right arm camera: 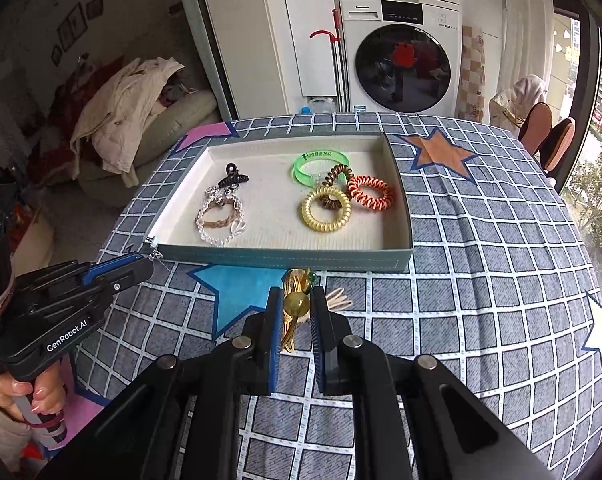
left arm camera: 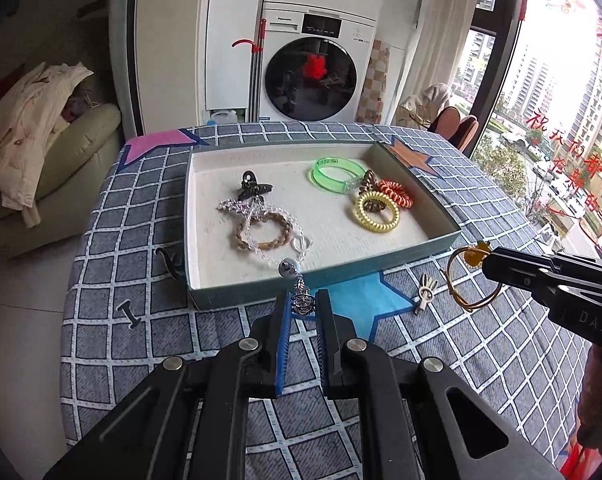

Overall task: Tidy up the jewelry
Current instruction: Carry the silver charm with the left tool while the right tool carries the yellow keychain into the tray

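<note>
The left gripper [left arm camera: 303, 305] is pinching the silver filigree charm [left arm camera: 302, 304] at the end of a clear crystal bead bracelet [left arm camera: 279, 236], whose loop is lying inside the shallow grey-green cardboard tray [left arm camera: 257, 293] and whose tail is draping over the tray's near wall by its near left corner. The right gripper [right arm camera: 297, 312] is pinching the amber bead [right arm camera: 294, 305] of a gold wire bangle [left arm camera: 471, 280], holding it above the checked blue tablecloth [right arm camera: 481, 280] just outside the tray's near wall. A small cream hand-shaped hair clip [left arm camera: 424, 292] is lying on the cloth beside the bangle. In the tray, a black claw clip [right arm camera: 232, 178] and a braided tan hair tie [left arm camera: 263, 232] are sitting toward the left side, while a green translucent bangle [right arm camera: 319, 164] and yellow [right arm camera: 325, 209], orange [right arm camera: 371, 193] and brown [right arm camera: 335, 186] spiral hair ties are sitting toward the far right corner.
</note>
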